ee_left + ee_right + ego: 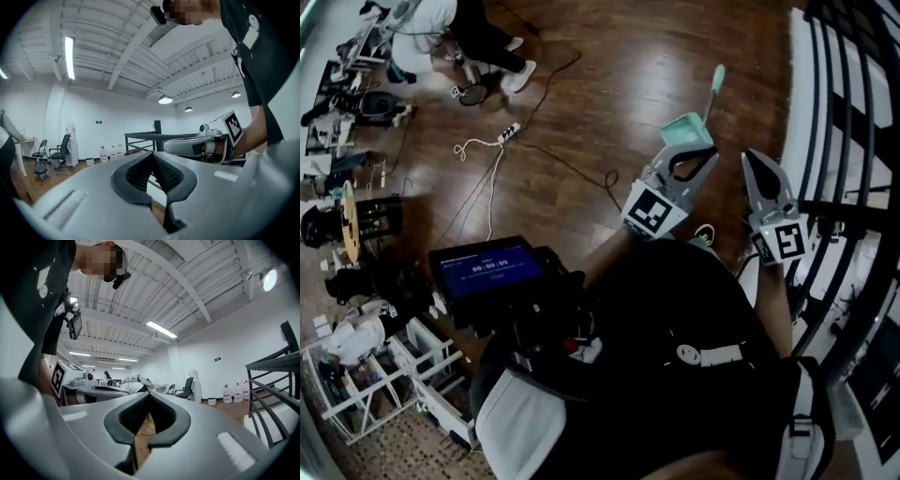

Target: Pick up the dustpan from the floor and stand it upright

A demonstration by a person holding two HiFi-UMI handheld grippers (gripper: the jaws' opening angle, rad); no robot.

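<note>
The left gripper (703,156) has its jaws pressed together at the tips with nothing caught between them. Its own view looks out level across the room at white walls and ceiling lights. The right gripper (752,161) sits just beside it, right of centre in the head view, also closed and empty, with only a sliver of wooden floor (609,56) showing through the gap behind its tips. Both point away from the person and are held up in front of the chest. The forearms are mostly lost behind the dark torso (only a bit of the right one shows at the lower right).

The mint-green dustpan (686,129) lies just past the left gripper's tips, upper right of centre, with its handle (715,82) slanting up and to the right. The gripper covers its near edge, so I can't tell whether the pan stands or leans, or whether the tips touch it. Neither gripper view shows it.

A dark railing (853,112) runs down the right edge, and a lit blue screen (487,267) is at lower left of centre.
</note>
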